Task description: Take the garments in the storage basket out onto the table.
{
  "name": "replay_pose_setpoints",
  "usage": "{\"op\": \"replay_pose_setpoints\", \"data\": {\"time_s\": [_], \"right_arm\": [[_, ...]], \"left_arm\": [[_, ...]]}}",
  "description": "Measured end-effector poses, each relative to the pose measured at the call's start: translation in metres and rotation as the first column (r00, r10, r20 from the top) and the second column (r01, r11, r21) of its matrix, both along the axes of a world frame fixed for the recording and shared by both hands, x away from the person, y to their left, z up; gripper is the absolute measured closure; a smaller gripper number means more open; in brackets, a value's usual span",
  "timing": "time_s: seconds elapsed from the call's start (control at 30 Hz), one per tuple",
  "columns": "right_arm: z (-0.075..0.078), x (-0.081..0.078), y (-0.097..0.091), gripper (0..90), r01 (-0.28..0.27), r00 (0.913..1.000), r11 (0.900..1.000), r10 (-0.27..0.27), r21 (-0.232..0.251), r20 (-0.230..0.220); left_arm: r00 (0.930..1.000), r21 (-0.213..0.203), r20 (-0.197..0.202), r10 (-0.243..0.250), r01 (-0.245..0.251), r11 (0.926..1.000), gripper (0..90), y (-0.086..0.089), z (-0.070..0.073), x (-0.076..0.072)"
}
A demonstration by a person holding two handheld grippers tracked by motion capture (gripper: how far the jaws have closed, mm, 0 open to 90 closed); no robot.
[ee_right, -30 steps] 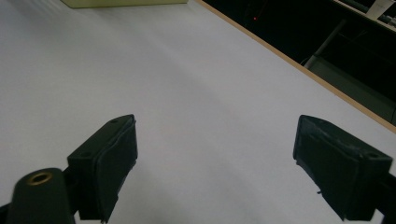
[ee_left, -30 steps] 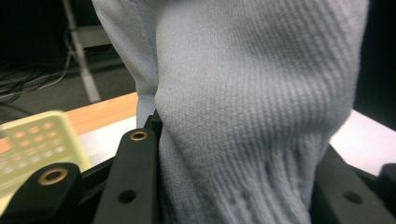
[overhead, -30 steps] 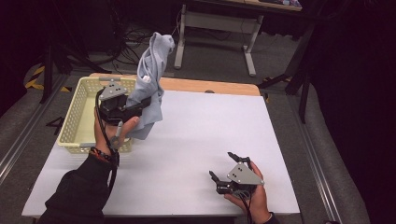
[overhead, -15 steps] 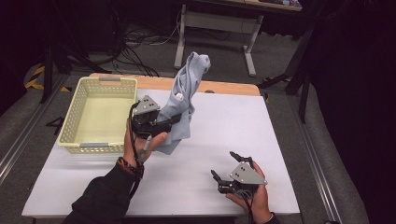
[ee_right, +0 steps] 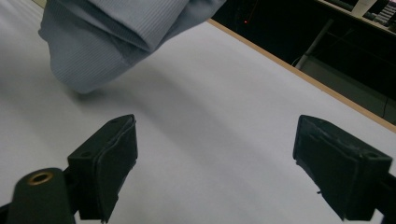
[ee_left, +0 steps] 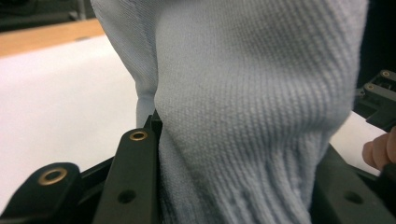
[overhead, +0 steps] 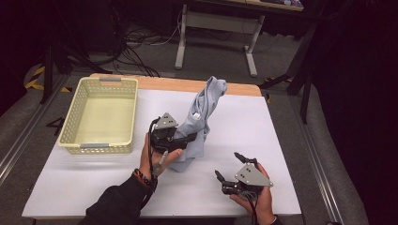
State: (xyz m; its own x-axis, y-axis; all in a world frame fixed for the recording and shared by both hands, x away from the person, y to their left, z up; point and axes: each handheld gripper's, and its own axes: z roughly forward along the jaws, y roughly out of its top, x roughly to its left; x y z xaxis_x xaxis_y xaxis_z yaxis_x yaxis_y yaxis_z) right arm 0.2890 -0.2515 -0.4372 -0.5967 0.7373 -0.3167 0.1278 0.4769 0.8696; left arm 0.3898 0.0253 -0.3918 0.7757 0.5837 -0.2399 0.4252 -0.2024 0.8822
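A light blue knitted garment point(overhead: 199, 117) hangs bunched over the middle of the white table point(overhead: 244, 122), its lower end touching the surface. My left gripper point(overhead: 190, 137) is shut on the garment's lower part, held by the left hand. In the left gripper view the ribbed blue cloth point(ee_left: 243, 107) is pinched between the black jaws. My right gripper point(overhead: 227, 166) rests low near the table's front right, open, with nothing between its jaws. In the right gripper view the garment's lower fold point(ee_right: 107, 42) hangs ahead to the left, apart from the wide-set jaws.
A pale yellow plastic basket point(overhead: 75, 124) stands at the table's left, with nothing in it. A wooden strip point(overhead: 169, 84) runs along the table's far edge. Beyond it are a desk frame point(overhead: 216, 28) and cables on the floor.
My left gripper has carried the garment from over the basket rightward to the table's middle and lowered it. The right gripper has barely moved.
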Motion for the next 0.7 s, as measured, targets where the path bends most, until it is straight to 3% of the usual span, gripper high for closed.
{"op": "replay_pose_setpoints", "data": {"time_s": [0.17,0.2,0.3,0.33,0.37,0.4,0.47,0.53,0.6,0.63,0.67,0.7], "right_arm": [[-0.001,0.000,0.000,14.0,-0.005,0.9999,1.0000,0.005,0.003,-0.013],[-0.002,0.000,-0.001,14.0,-0.003,0.9997,0.9999,0.003,0.014,-0.023],[-0.002,0.001,-0.001,14.1,-0.002,0.9994,0.9996,0.003,0.027,-0.035],[-0.003,0.003,-0.002,14.4,-0.005,0.9991,0.9995,0.007,0.031,-0.041],[-0.003,0.003,-0.002,14.4,-0.005,0.9991,0.9995,0.007,0.031,-0.041],[-0.004,0.006,-0.002,15.3,-0.004,0.9985,0.9993,0.006,0.037,-0.054],[-0.005,0.009,-0.003,16.8,0.001,0.9975,0.9987,0.003,0.050,-0.071],[-0.006,0.010,-0.004,16.8,0.008,0.9968,0.9983,-0.003,0.058,-0.080],[-0.009,0.015,-0.006,17.5,0.016,0.9921,0.9953,-0.004,0.096,-0.125],[-0.010,0.017,-0.007,19.0,0.012,0.9904,0.9939,0.004,0.110,-0.139],[-0.010,0.019,-0.008,20.8,0.007,0.9888,0.9928,0.011,0.120,-0.149],[-0.010,0.019,-0.008,20.8,0.007,0.9888,0.9928,0.011,0.120,-0.149]], "left_arm": [[0.9987,-0.032,-0.047,-0.018,0.016,0.9994,58.2,-0.007,-0.013,-0.001],[0.9963,-0.049,-0.083,-0.023,0.019,0.9986,57.2,-0.009,-0.020,-0.001],[0.9947,-0.053,-0.103,-0.004,-0.001,0.9986,53.4,-0.010,-0.026,-0.001],[0.9918,-0.087,-0.128,0.001,-0.012,0.9961,44.3,-0.007,-0.032,-0.001],[0.9918,-0.087,-0.128,0.001,-0.012,0.9961,40.4,-0.007,-0.032,-0.001],[0.9876,-0.148,-0.153,-0.036,0.013,0.9889,34.0,-0.002,-0.038,0.000],[0.9870,-0.189,-0.149,-0.060,0.032,0.9814,24.8,0.004,-0.041,-0.001],[0.9883,-0.182,-0.140,-0.059,0.033,0.9828,21.7,0.008,-0.040,-0.003],[0.9931,-0.156,-0.097,-0.064,0.049,0.9866,18.7,0.016,-0.038,-0.008],[0.9972,-0.124,-0.040,-0.064,0.058,0.9906,17.7,0.025,-0.036,-0.015],[0.9972,-0.124,-0.040,-0.064,0.058,0.9906,16.2,0.025,-0.036,-0.015],[0.9981,-0.105,-0.005,-0.062,0.061,0.9926,16.2,0.030,-0.035,-0.018]]}}
